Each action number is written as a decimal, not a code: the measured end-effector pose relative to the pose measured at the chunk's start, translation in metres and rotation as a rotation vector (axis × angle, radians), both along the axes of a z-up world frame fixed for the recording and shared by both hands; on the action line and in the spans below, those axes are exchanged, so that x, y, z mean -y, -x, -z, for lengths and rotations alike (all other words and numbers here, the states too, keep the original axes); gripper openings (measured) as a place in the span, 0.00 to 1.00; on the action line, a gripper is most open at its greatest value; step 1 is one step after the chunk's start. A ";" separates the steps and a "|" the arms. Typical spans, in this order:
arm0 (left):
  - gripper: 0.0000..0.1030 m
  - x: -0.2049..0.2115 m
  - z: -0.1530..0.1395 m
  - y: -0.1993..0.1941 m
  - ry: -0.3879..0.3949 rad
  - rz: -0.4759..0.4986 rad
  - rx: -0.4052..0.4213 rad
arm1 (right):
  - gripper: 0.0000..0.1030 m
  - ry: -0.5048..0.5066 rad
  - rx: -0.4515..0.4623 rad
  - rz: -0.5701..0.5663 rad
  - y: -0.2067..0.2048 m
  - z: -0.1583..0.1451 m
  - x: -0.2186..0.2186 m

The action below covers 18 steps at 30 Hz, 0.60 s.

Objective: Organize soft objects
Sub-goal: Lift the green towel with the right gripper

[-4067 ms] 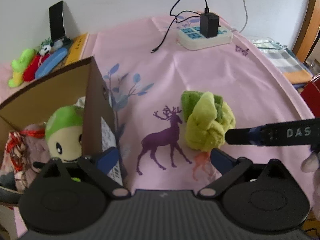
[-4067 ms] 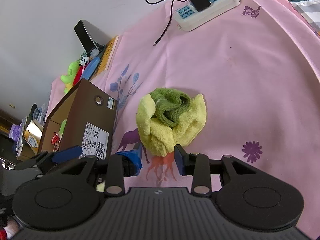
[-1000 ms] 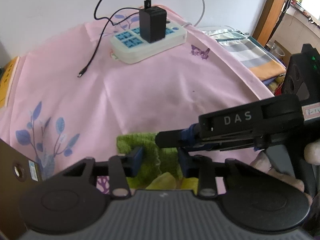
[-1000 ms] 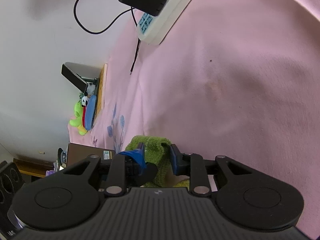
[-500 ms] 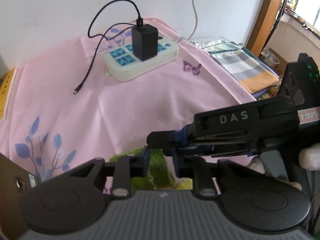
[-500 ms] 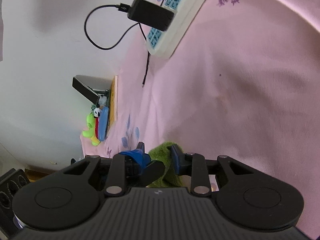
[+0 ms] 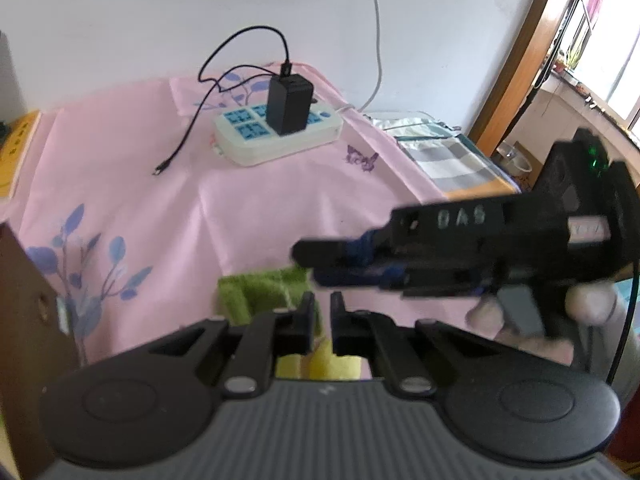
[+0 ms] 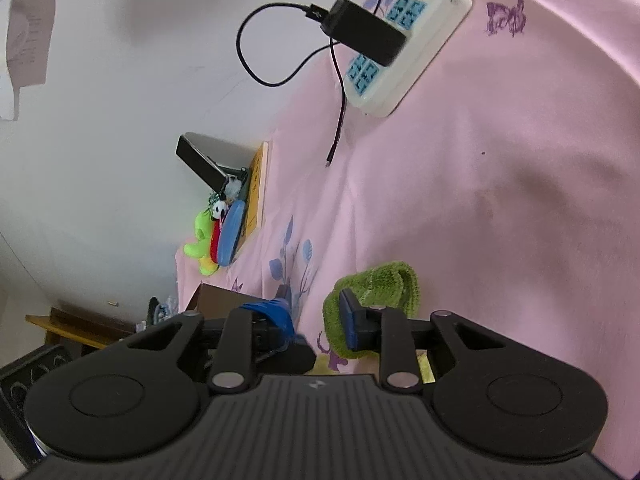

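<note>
The green and yellow towel bundle (image 7: 264,294) hangs just in front of my left gripper (image 7: 321,322), whose jaws are nearly closed on its green fold; a yellow part (image 7: 320,366) shows below the fingers. In the right wrist view the same bundle (image 8: 376,288) sits beside my right gripper (image 8: 320,320), whose jaws stand apart with the right pad against the green fold. The right gripper (image 7: 316,260) shows in the left wrist view as a black bar marked DAS, just above the bundle.
A white power strip (image 7: 280,136) with a black charger and cable lies at the back of the pink cloth. A brown cardboard box (image 7: 24,300) stands at the left. Small plush toys (image 8: 208,236) and a yellow book lie by the wall. Folded cloth (image 7: 448,160) lies at the right.
Both grippers have risen and drawn back with the bundle. My left jaws have closed tighter on the green fold. My right jaws have spread apart from the fold.
</note>
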State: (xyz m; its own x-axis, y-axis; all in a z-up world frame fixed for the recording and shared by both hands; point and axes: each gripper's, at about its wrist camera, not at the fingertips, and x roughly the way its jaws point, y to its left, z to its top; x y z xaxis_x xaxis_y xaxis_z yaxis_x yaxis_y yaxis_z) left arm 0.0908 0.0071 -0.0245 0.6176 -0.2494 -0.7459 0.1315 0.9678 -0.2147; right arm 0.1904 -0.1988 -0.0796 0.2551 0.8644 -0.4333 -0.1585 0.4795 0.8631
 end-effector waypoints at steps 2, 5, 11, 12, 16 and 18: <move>0.02 -0.003 0.003 0.007 -0.012 -0.013 -0.005 | 0.07 0.034 0.030 0.031 0.002 -0.004 0.003; 0.14 -0.010 0.008 0.011 -0.037 -0.045 -0.014 | 0.11 0.131 0.101 0.020 0.005 -0.011 0.004; 0.49 -0.016 0.011 0.002 -0.060 -0.090 -0.009 | 0.14 0.246 0.172 -0.014 0.008 -0.009 -0.009; 0.50 -0.016 0.014 -0.002 -0.060 -0.084 -0.019 | 0.15 0.256 0.169 -0.023 0.008 -0.008 -0.013; 0.51 -0.015 0.030 -0.017 -0.057 -0.070 -0.077 | 0.15 0.280 0.153 -0.042 0.004 -0.002 -0.021; 0.51 -0.015 0.034 -0.023 -0.056 -0.077 -0.092 | 0.15 0.294 0.159 -0.056 0.002 -0.001 -0.025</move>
State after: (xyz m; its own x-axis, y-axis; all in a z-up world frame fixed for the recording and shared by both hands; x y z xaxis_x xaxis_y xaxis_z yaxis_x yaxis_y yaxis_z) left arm 0.1141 0.0217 -0.0587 0.5615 -0.1603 -0.8118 0.0386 0.9851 -0.1679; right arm 0.1883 -0.1735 -0.0786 0.2946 0.7231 -0.6248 -0.3130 0.6908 0.6518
